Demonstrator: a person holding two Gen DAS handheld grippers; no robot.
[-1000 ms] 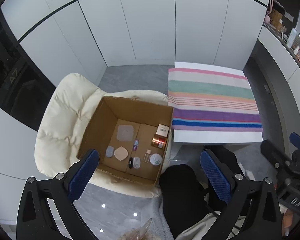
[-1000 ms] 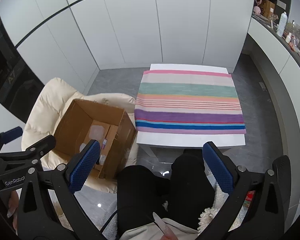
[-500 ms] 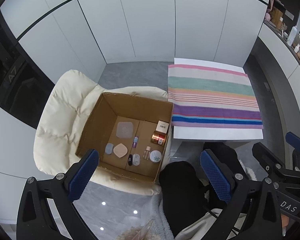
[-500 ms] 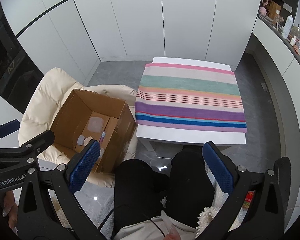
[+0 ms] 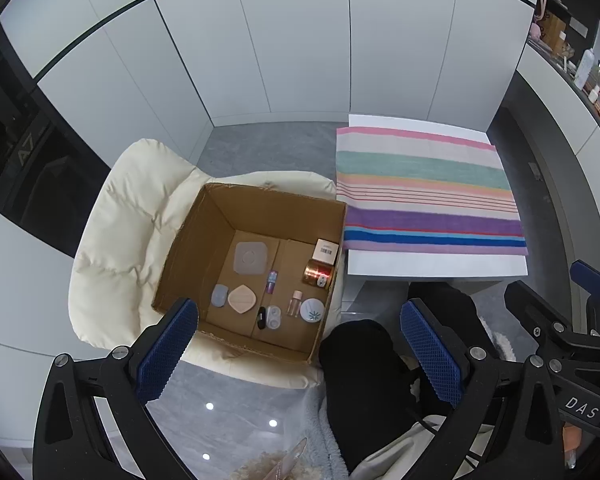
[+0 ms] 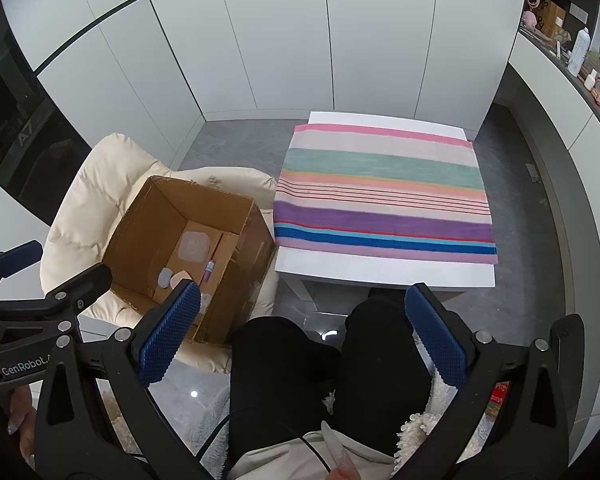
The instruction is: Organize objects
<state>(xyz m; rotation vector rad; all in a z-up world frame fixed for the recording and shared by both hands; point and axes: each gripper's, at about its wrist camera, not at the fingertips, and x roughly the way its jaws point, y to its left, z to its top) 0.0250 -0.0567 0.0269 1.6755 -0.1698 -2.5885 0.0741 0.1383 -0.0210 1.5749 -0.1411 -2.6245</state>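
The left gripper is held wide open and empty above the floor, its blue pads touching nothing. Just past the left pad, at the centre of the left wrist view, a cardboard box is seen open-topped on a cream padded chair. On the box floor small toiletries are spread apart: a grey square pad, a copper tin, a small white carton, a purple vial, a peach sponge, a bluish-grey oval case, a small black item, a clear lens case, a small bottle and a round white jar.

The right gripper is likewise spread wide with nothing between its pads. Below it the person's black-clad legs are seen. In the upper right of the right wrist view a white surface is covered by a striped cloth, standing just beside the box.
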